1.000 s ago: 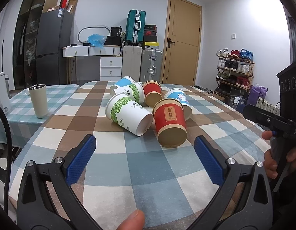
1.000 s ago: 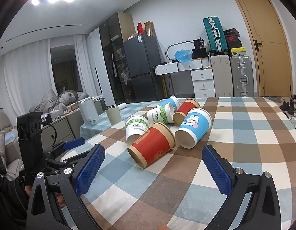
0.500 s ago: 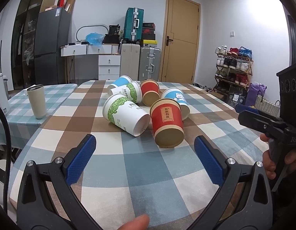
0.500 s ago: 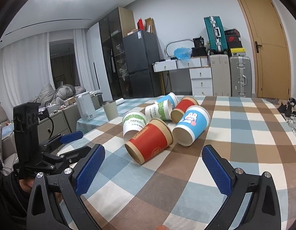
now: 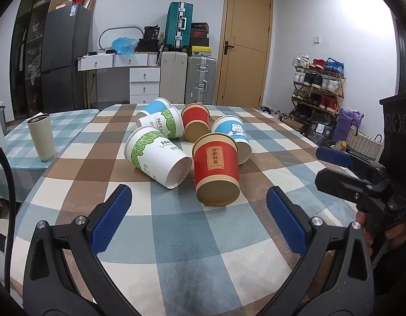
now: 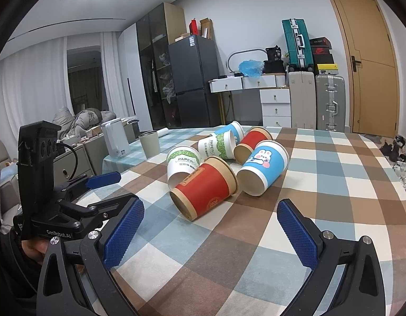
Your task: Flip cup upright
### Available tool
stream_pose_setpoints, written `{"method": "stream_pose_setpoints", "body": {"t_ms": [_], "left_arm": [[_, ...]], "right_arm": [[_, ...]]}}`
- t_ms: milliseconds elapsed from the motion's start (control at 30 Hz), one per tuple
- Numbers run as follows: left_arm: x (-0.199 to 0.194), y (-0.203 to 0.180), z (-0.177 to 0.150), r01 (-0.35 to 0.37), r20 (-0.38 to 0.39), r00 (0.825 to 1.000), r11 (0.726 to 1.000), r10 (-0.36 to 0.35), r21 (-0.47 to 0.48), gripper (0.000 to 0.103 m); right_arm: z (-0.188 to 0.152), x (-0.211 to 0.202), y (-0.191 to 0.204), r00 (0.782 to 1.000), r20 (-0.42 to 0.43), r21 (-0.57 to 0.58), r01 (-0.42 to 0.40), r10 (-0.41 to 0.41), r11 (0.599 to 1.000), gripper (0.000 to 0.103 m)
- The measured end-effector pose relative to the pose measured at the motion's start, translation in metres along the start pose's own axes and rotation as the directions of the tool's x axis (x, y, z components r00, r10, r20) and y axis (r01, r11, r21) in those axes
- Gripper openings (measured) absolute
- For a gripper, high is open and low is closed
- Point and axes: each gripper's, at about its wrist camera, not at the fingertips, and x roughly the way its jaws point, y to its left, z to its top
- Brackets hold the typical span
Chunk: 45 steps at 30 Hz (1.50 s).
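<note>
Paper cups, six, tapered, lying on checked tabletop [image 5: 176, 237]; nearest red cup [image 5: 216, 168] at 12 o'clock. Left gripper [image 5: 197, 217] and right gripper [image 6: 211, 233] fingers wide. Steel tumbler [image 5: 42, 137] upright, 10 o'clock.

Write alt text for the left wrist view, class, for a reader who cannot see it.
Six paper cups lie tipped on their sides in a cluster on a checked tablecloth; nearest is a red cup. The left gripper frames them, jaws wide open and empty. The right gripper shows at the right edge.
</note>
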Motion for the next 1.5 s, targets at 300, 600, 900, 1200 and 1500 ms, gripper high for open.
{"method": "stream_pose_setpoints", "body": {"t_ms": [300,600,900,1200,1500], "left_arm": [[0.024,0.001,0.01,-0.02,-0.064,0.998,1.0,0.018,-0.024,0.102],[0.058,-0.019,0.018,-0.009,-0.149,0.989,0.999,0.013,0.033,0.102],[0.089,-0.034,0.022,0.01,-0.223,0.975,0.998,0.006,0.07,0.092],[0.109,-0.039,0.023,0.019,-0.276,0.961,0.998,-0.001,0.061,0.076],[0.116,-0.037,0.023,0.026,-0.31,0.951,0.999,-0.016,0.027,0.054]], "right_arm": [[0.003,0.003,-0.009,0.999,-0.029,0.017,0.044,-0.044,0.999,0.103],[0.004,0.005,-0.025,0.995,-0.063,0.059,0.077,-0.073,0.995,0.103],[0.002,0.005,-0.029,0.995,-0.074,0.083,0.077,-0.071,0.994,0.103],[0.003,0.006,-0.028,0.994,-0.082,0.083,0.075,-0.069,0.994,0.103],[0.002,0.006,-0.027,0.995,-0.08,0.086,0.074,-0.068,0.994,0.103]]}}
